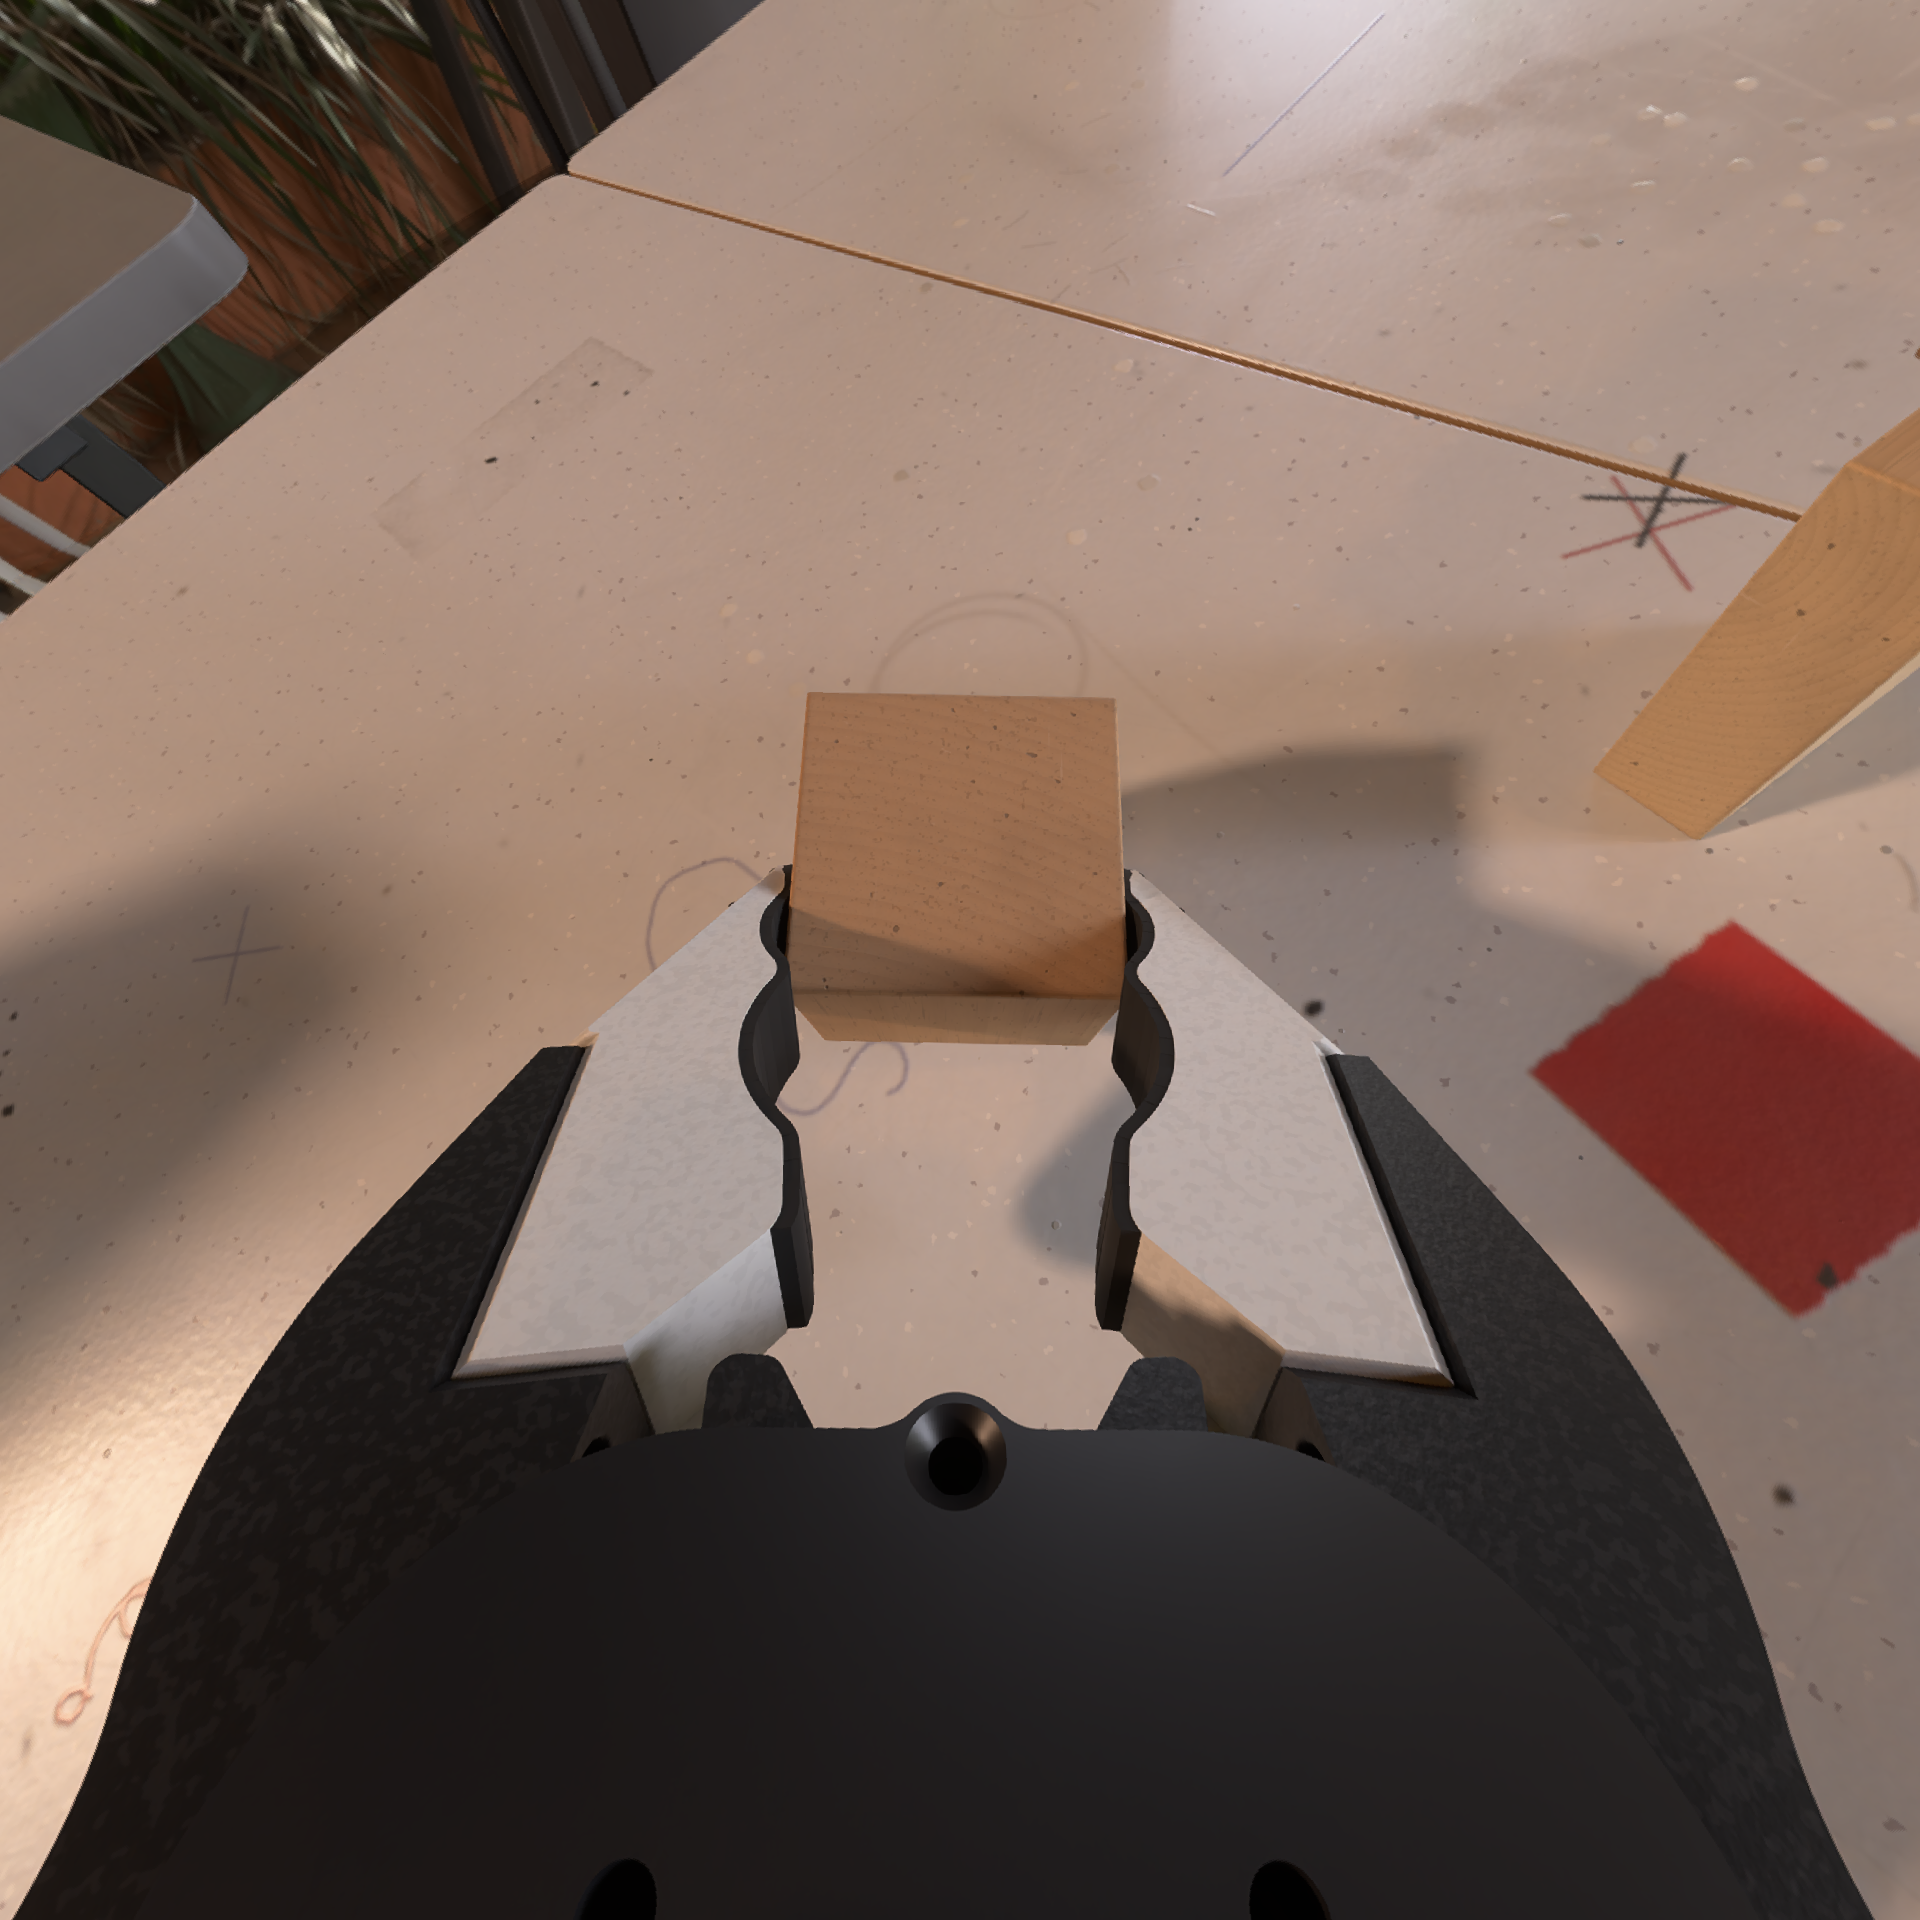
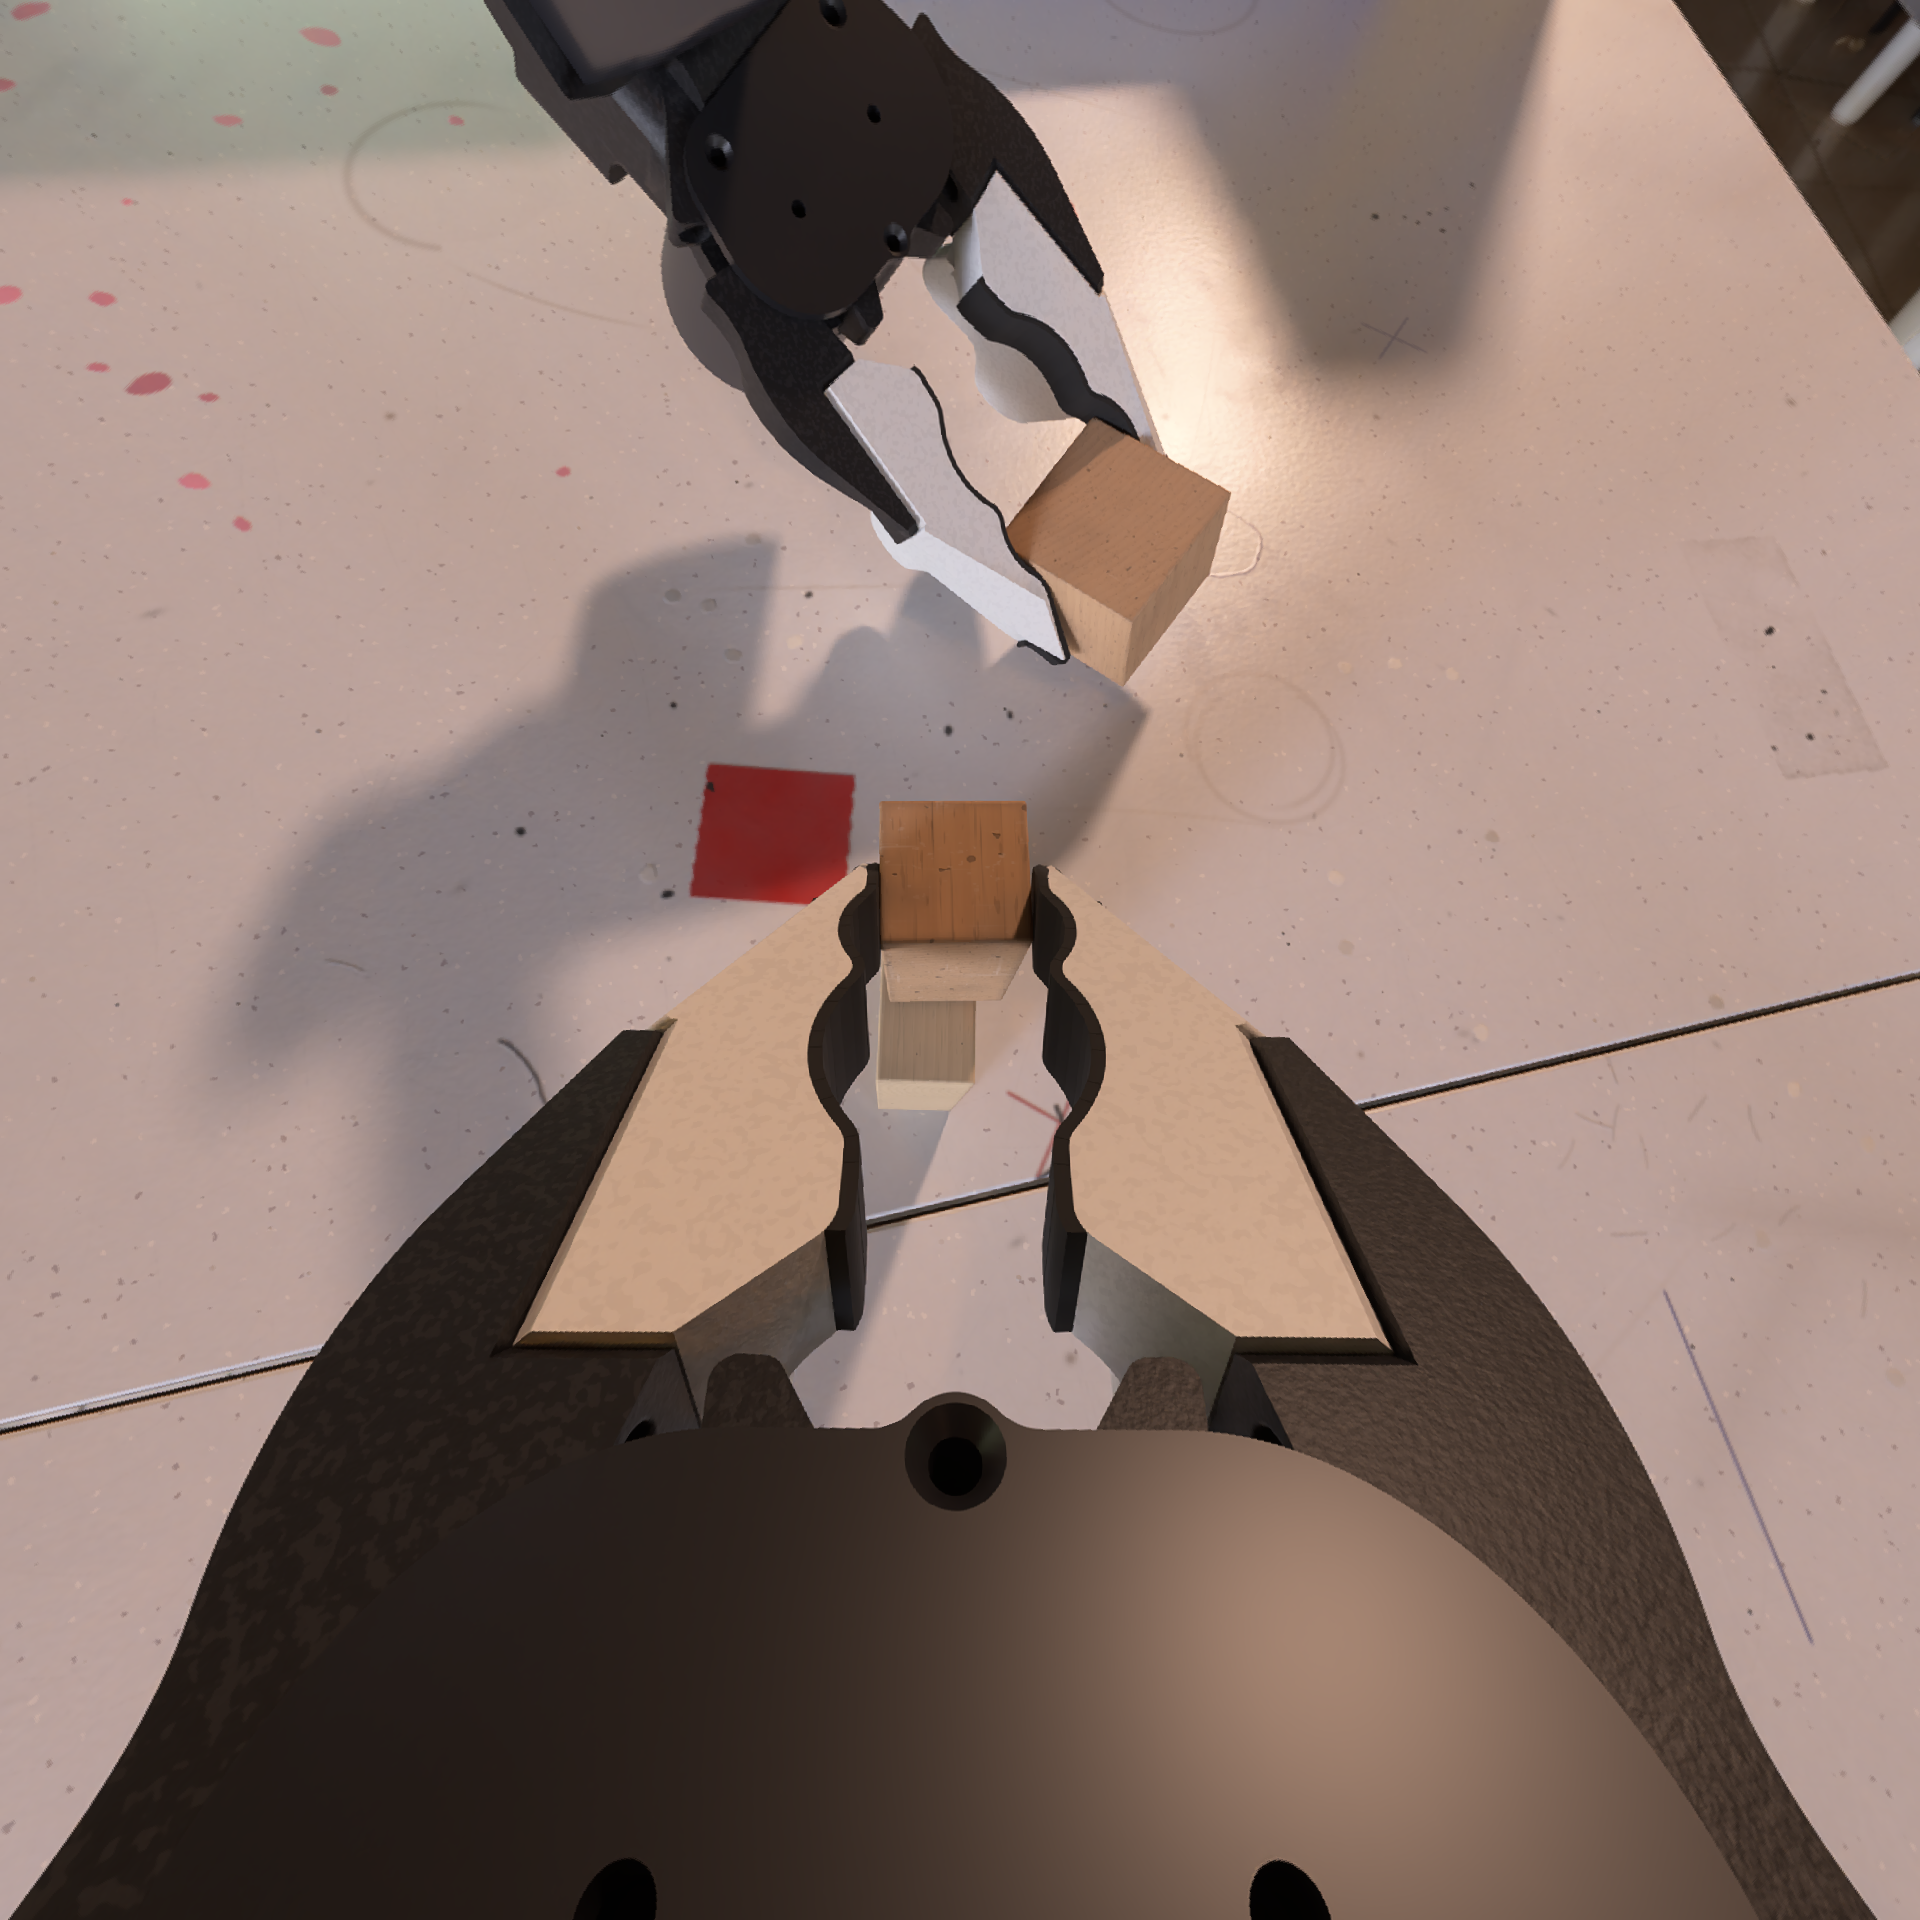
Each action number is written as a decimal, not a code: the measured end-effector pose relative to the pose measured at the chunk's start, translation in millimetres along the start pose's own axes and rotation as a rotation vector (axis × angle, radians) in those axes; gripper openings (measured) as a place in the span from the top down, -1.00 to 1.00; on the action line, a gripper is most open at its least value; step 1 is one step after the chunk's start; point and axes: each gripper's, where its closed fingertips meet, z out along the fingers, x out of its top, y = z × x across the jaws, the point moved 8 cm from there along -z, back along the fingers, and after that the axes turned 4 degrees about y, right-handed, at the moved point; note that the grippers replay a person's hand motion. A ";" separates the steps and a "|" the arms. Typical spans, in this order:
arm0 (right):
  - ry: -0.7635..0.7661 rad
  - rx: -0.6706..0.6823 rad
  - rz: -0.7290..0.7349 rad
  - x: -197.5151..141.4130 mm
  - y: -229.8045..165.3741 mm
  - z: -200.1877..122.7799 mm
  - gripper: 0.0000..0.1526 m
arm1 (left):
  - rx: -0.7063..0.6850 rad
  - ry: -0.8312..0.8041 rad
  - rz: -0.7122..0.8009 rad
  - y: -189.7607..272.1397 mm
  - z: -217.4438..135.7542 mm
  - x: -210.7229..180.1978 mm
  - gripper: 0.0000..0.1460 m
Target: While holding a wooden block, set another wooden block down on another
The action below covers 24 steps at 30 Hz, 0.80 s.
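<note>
Wooden block (image 2: 954,871) is pinched tight by the right gripper (image 2: 954,904) just over the pale block (image 2: 925,1051) on the table (image 2: 1455,935), another block (image 1: 958,862) is clamped in the left gripper (image 1: 956,914), and a gentle lowering is probably needed next.

Both wrist views steep down, close over table (image 1: 1039,312); share red square (image 1: 1756,1122) (image 2: 774,831).
</note>
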 end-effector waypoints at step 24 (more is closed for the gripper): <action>-0.014 -0.055 -0.046 -0.5 -5.7 -0.8 0.34 | -0.053 -0.029 0.010 4.4 1.0 -2.0 0.18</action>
